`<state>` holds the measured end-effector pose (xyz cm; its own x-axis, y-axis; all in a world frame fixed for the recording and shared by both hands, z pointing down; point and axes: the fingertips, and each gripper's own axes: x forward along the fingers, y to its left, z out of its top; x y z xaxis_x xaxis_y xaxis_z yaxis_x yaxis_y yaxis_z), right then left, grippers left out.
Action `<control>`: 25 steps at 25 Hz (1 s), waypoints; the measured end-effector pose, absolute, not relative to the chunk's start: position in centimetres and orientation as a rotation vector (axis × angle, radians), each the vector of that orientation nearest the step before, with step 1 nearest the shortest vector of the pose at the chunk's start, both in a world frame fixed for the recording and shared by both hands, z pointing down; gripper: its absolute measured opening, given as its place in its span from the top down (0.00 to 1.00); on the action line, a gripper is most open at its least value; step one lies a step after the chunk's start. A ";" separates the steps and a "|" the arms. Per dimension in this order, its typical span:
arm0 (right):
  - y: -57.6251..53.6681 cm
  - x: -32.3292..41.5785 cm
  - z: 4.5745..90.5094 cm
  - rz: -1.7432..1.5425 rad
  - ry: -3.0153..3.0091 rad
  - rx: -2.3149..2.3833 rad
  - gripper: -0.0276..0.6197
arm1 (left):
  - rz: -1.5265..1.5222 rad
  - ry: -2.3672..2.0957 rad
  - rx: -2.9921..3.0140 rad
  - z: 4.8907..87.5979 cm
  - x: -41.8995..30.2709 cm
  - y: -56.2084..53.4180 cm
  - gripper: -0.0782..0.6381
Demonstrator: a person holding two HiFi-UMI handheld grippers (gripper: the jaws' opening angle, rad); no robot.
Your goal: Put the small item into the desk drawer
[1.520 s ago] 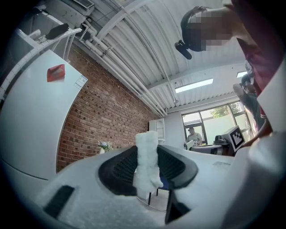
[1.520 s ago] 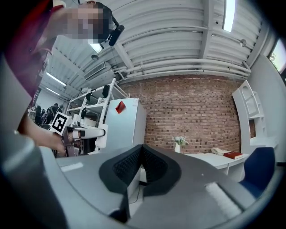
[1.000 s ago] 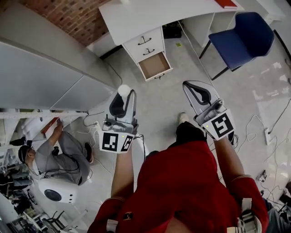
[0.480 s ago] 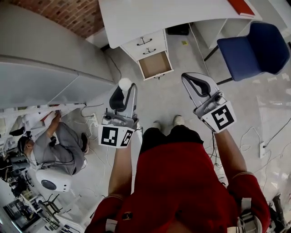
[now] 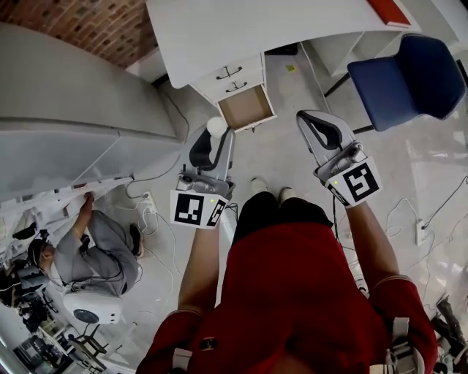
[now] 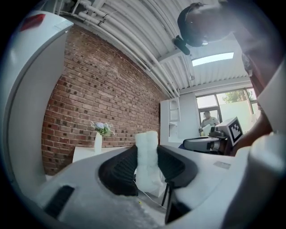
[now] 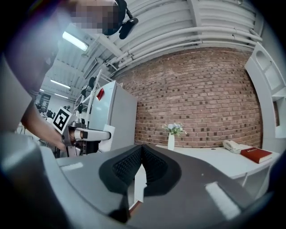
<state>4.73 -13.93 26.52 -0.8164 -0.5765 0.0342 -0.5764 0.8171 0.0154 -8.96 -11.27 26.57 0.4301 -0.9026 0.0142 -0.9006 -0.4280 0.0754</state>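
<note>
My left gripper (image 5: 216, 135) is shut on a small white foam-like item (image 5: 216, 126), which stands up between the black pads (image 6: 147, 162) in the left gripper view. The white desk (image 5: 248, 29) lies ahead, and its bottom drawer (image 5: 246, 107) is pulled open, showing a bare brown bottom just beyond the held item. Two closed drawers (image 5: 229, 73) sit above it. My right gripper (image 5: 310, 119) is shut with nothing in it, its pads meeting at the tips (image 7: 142, 150), and it hangs to the right of the open drawer.
A blue chair (image 5: 406, 69) stands right of the desk, and a red book (image 5: 393, 11) lies on the desk's right end. A large grey cabinet (image 5: 66, 131) fills the left. A seated person (image 5: 95, 248) is at lower left. Cables (image 5: 431, 212) trail over the floor.
Both grippers and I have moved closer to the desk; the open drawer now lies nearer the left gripper's tip. The left gripper keeps its hold on the white item.
</note>
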 end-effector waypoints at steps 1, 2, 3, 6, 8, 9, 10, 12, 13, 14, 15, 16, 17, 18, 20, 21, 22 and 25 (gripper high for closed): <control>-14.3 4.3 26.7 -0.007 -2.953 0.952 0.94 | -0.045 -1.622 2.598 27.1 -9.3 -11.7 0.70; -14.7 3.9 27.0 -0.005 -2.942 0.963 0.94 | -0.044 -1.606 2.600 27.6 -9.6 -12.2 0.70; -15.1 3.6 27.4 -0.001 -2.926 0.972 0.94 | -0.041 -1.589 2.601 28.1 -9.8 -12.6 0.70; -16.1 2.8 28.8 0.012 -2.885 0.991 0.94 | -0.023 -1.537 2.604 29.8 -10.5 -14.1 0.70; -16.9 2.3 29.6 0.021 -2.870 1.003 0.94 | -0.002 -1.508 2.606 30.9 -10.7 -15.1 0.70; -17.3 2.1 29.9 0.023 -2.865 1.009 0.94 | 0.009 -1.495 2.606 31.4 -10.7 -15.5 0.70; -17.7 2.0 30.3 0.022 -2.861 1.014 0.94 | 0.019 -1.483 2.603 32.0 -10.7 -15.9 0.70; -18.6 1.8 31.0 0.006 -2.857 1.021 0.94 | 0.032 -1.462 2.587 33.3 -10.6 -16.7 0.70; -19.2 1.7 31.5 -0.003 -2.853 1.018 0.94 | 0.035 -1.456 2.575 34.0 -10.7 -17.3 0.70; -19.8 1.6 32.1 -0.006 -2.844 1.011 0.94 | 0.035 -1.454 2.560 34.8 -10.8 -17.9 0.70; -20.4 1.5 32.8 -0.005 -2.838 1.003 0.94 | 0.036 -1.454 2.544 35.5 -10.9 -18.6 0.70; -20.9 1.4 33.4 -0.002 -2.839 0.997 0.94 | 0.037 -1.456 2.527 36.3 -11.0 -19.3 0.70; -21.4 1.4 34.0 0.003 -2.843 0.993 0.94 | 0.036 -1.457 2.510 37.2 -11.0 -19.9 0.70; -21.8 1.3 34.7 0.010 -2.845 0.988 0.94 | 0.039 -1.458 2.494 38.1 -11.0 -20.4 0.70; -22.5 1.5 36.1 0.024 -2.842 0.975 0.94 | 0.055 -1.456 2.470 39.9 -10.7 -21.2 0.70; -22.8 1.6 36.8 0.031 -2.840 0.970 0.94 | 0.067 -1.453 2.463 40.8 -10.6 -21.6 0.70; -23.2 1.7 37.6 0.039 -2.839 0.967 0.94 | 0.079 -1.451 2.458 41.7 -10.4 -22.0 0.70; -24.2 1.9 40.3 0.061 -2.835 0.962 0.94 | 0.109 -1.444 2.447 44.4 -10.0 -23.1 0.70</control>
<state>1.93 -24.24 40.30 -0.7840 -0.6019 0.1518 -0.6079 0.7940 0.0086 -10.03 -23.10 44.44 0.4927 -0.8436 0.2135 -0.8660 -0.4514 0.2150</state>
